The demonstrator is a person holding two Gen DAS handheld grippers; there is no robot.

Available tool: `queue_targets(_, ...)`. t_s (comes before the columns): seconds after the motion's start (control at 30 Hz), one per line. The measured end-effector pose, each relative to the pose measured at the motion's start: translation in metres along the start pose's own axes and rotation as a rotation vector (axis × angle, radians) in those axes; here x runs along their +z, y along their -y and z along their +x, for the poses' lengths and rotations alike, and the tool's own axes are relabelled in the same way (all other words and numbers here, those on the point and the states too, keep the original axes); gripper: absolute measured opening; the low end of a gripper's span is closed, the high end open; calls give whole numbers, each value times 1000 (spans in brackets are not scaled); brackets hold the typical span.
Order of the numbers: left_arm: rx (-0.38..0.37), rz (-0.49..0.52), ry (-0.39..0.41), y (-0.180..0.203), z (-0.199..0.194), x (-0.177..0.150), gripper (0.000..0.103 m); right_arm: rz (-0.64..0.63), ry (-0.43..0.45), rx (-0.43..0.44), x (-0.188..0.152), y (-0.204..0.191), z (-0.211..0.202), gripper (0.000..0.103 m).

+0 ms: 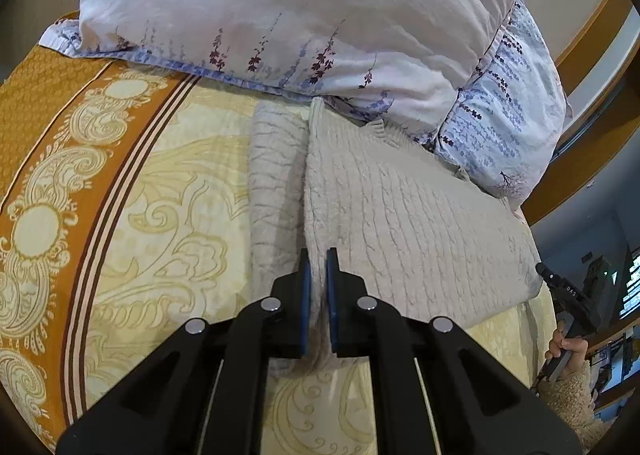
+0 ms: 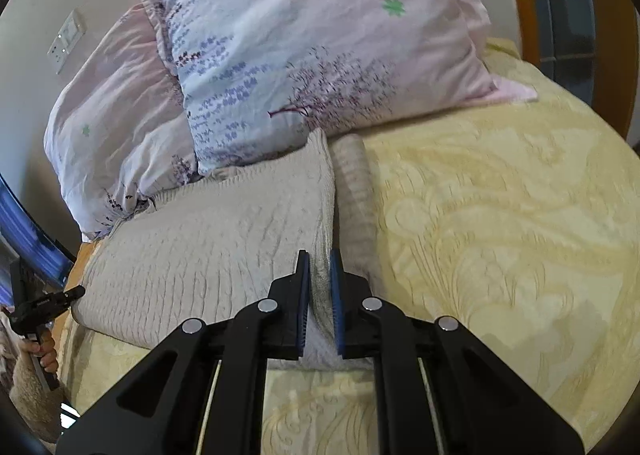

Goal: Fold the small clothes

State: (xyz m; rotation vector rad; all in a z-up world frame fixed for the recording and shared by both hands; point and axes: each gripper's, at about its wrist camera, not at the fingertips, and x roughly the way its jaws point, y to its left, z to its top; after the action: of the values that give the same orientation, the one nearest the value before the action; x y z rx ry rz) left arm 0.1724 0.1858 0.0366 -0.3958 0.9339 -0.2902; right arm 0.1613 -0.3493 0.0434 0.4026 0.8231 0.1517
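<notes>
A cream cable-knit sweater (image 1: 408,207) lies on the bed, its far end against the pillows. My left gripper (image 1: 317,259) is shut on its near left edge, with knit pinched between the blue pads. A sleeve (image 1: 276,175) lies flat under that lifted edge. In the right wrist view the sweater (image 2: 208,239) spreads to the left and my right gripper (image 2: 319,259) is shut on its near right edge, with a sleeve (image 2: 354,191) beside it. Each gripper shows small in the other's view: the right one (image 1: 560,287), the left one (image 2: 60,299).
Two floral pillows (image 1: 280,15) (image 2: 312,43) lean at the head of the bed, touching the sweater's far end. The bedspread is pale yellow (image 2: 500,215) with an orange patterned border (image 1: 48,159). A wooden bed frame (image 1: 592,55) curves at the right.
</notes>
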Motion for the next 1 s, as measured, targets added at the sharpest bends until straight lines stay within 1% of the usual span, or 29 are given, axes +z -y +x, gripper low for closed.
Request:
queue_targets(0.1,18,11,-10,-3,3,-2,7,-10,-7,-54,-5,0,-1,10)
queue_targets(0.23,44,26,-18,-6,15,-3,7,-46,-53,-173,-7,0,20,11)
queue_targets(0.3,49,29,-15,-5,16,-3,8,-68,-60,-202,-7,-3,26,11)
queue_targets(0.33,55,33,-15,-3,15,-4,12,-79,-60,-217,-6,-6,28,12)
queue_targets(0.37,57,36,-14,-2,13,-3,12,-81,-61,-222,-4,-7,27,14)
queue_targets(0.4,56,38,-11,-1,11,-3,13,-78,-58,-218,-3,-8,25,17)
queue_targets(0.43,58,41,0,0,6,-2,19,-74,-44,-222,-2,-8,21,25)
queue_targets(0.47,63,43,13,2,3,-1,25,-72,-18,-229,-2,-10,15,30)
queue_targets(0.5,72,46,33,4,-2,0,36,-75,10,-221,-1,-13,10,31)
queue_targets(0.53,81,55,58,9,-7,1,41,-86,33,-188,1,-18,5,31)
queue_targets(0.6,68,75,77,19,-11,4,44,-117,29,-110,4,-32,5,31)
queue_targets(0.63,51,84,81,26,-10,5,47,-130,18,-87,6,-37,10,31)
queue_targets(0.73,41,101,67,40,2,7,50,-155,-22,-38,10,-57,27,31)
queue_targets(0.77,47,104,60,43,6,7,50,-166,-37,-30,11,-63,34,33)
queue_targets(0.8,56,106,50,45,12,8,50,-182,-48,-34,12,-70,42,36)
queue_targets(0.83,62,103,40,45,18,7,50,-195,-54,-42,11,-75,46,44)
queue_targets(0.87,72,97,31,44,22,7,50,-217,-64,-51,10,-80,52,46)
queue_targets(0.93,84,74,9,38,32,4,50,-259,-115,-96,3,-87,66,47)
queue_targets(0.97,83,69,6,36,34,3,50,-275,-126,-116,-1,-88,72,49)
queue_targets(1.0,83,75,13,37,34,2,51,-280,-115,-117,-3,-88,71,49)
